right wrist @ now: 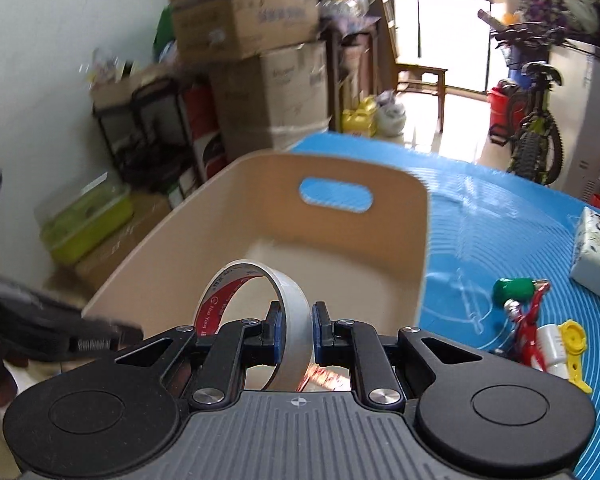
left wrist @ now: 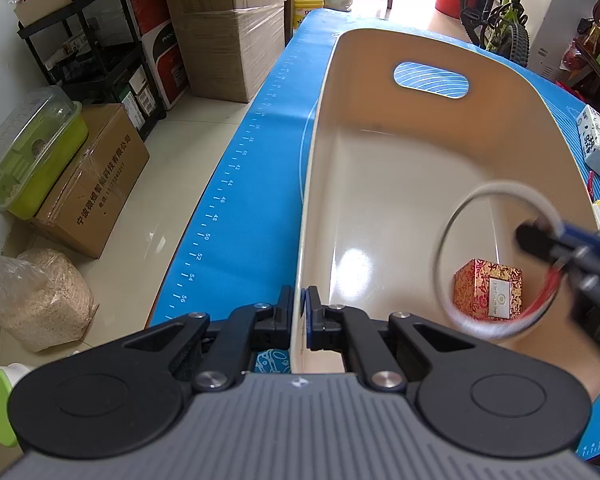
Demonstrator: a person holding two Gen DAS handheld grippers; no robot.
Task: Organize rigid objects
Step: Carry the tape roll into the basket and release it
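Left gripper (left wrist: pixel 299 312) jaws clamp bin (left wrist: pixel 380 184) wall; red box (left wrist: pixel 488 288) inside; tape roll (left wrist: pixel 496 260) above.

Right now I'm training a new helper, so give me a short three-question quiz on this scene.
1. True or false: the right gripper holds a roll of tape.
2. What does the left gripper clamp? A the bin's wall B the red box C nothing
3. What already lies inside the bin?

Key: 1 true. 2 A. 3 the red patterned box.

White tape roll (right wrist: pixel 284 304) above beige bin (right wrist: pixel 380 208)
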